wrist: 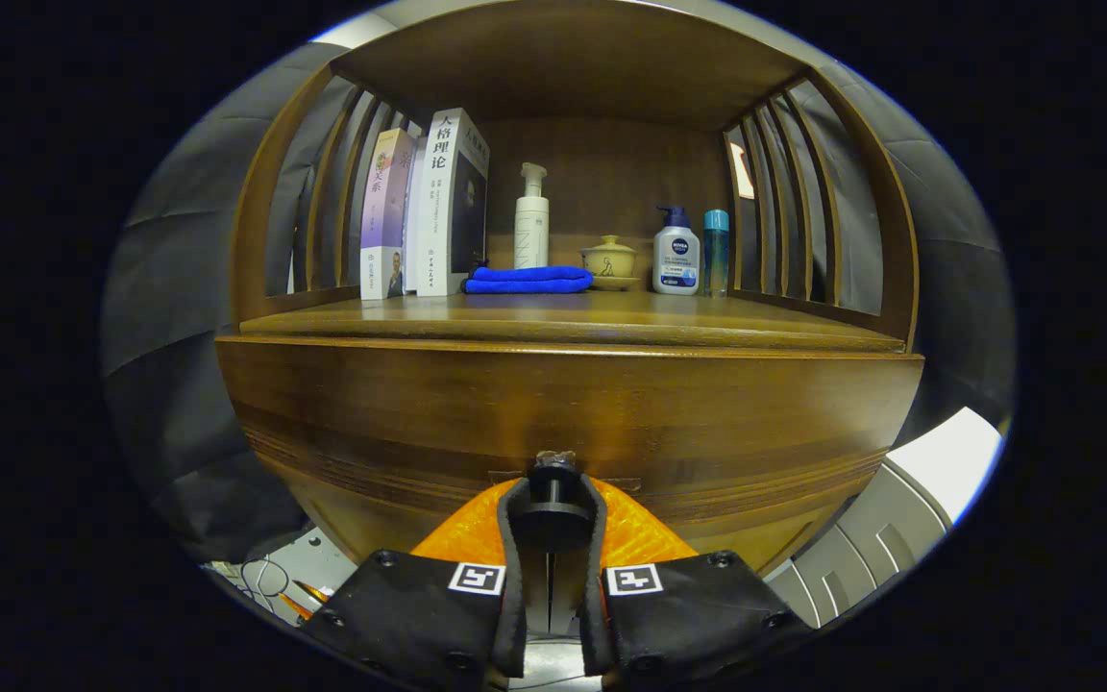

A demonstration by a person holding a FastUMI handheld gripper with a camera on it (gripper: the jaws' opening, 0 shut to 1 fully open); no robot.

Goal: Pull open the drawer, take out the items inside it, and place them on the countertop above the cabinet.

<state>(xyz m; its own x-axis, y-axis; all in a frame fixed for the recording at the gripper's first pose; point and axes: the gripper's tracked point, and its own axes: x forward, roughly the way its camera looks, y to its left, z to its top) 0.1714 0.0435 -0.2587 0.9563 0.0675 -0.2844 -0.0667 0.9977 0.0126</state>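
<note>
At lower centre, the tool is clenched on the drawer knob, whose drawer front lies straight ahead, still closed.

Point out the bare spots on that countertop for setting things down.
Bare wood runs along the countertop's front edge, ahead of the blue cloth. The back row is crowded: books, bottles, lidded cup. The hand-held gripper closes on the drawer knob.

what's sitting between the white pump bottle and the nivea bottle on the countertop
A small lidded ceramic pot on a saucer, in the gripper view. The gripper is closed on the drawer knob.
</note>
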